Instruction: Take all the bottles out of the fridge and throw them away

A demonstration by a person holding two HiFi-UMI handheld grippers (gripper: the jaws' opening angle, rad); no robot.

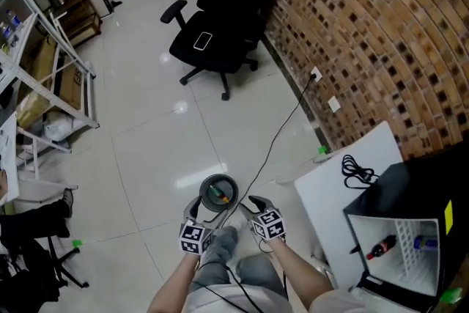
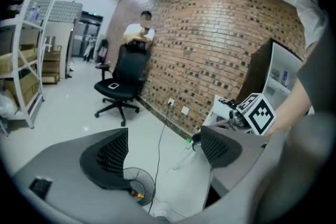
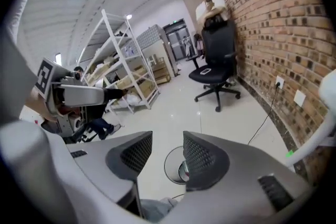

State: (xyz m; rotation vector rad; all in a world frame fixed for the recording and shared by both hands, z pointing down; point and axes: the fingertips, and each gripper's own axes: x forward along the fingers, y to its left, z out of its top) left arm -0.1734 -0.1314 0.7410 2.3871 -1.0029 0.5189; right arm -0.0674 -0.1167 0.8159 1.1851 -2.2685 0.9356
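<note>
Drop-off at the bin, one bottle left
Left claw (image 2: 164,150) wide apart and right claw (image 3: 168,157) slightly apart, both empty over the round grey bin (image 1: 229,182). A dark red-capped bottle (image 1: 382,247) waits in the small black fridge (image 1: 432,183), near right.

1x bin (image 1: 202,196), 1x fridge (image 1: 421,176), 1x chair (image 1: 212,40)

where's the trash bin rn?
Head view, bottom centre: the trash bin stands on the floor directly between the left gripper and the right gripper, with the black cable running past its right side.
</note>
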